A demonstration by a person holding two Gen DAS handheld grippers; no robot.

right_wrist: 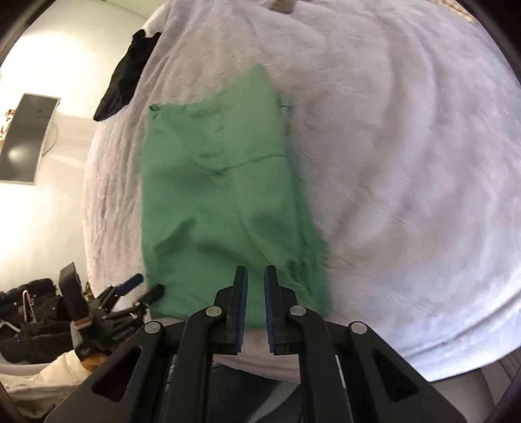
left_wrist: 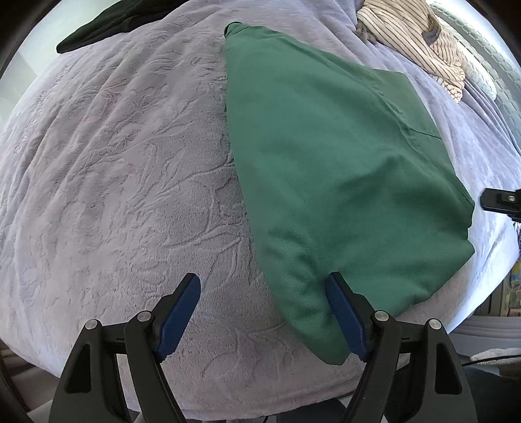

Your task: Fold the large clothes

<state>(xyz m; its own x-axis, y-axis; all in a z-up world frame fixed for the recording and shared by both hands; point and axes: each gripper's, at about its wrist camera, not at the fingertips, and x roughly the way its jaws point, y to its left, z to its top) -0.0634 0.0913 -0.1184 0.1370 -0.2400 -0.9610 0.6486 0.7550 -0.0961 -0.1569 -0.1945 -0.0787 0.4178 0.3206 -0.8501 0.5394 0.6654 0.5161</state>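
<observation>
A green garment lies folded lengthwise on the lilac bedspread. My left gripper is open and empty, hovering at the garment's near left corner, its right finger over the cloth edge. In the right wrist view the same green garment runs away from me. My right gripper is narrowly open and empty, above the garment's near edge. The left gripper also shows at the lower left of that view.
A dark garment lies at the far left of the bed, also in the right wrist view. A striped beige garment lies far right. A screen and dark clutter are beside the bed.
</observation>
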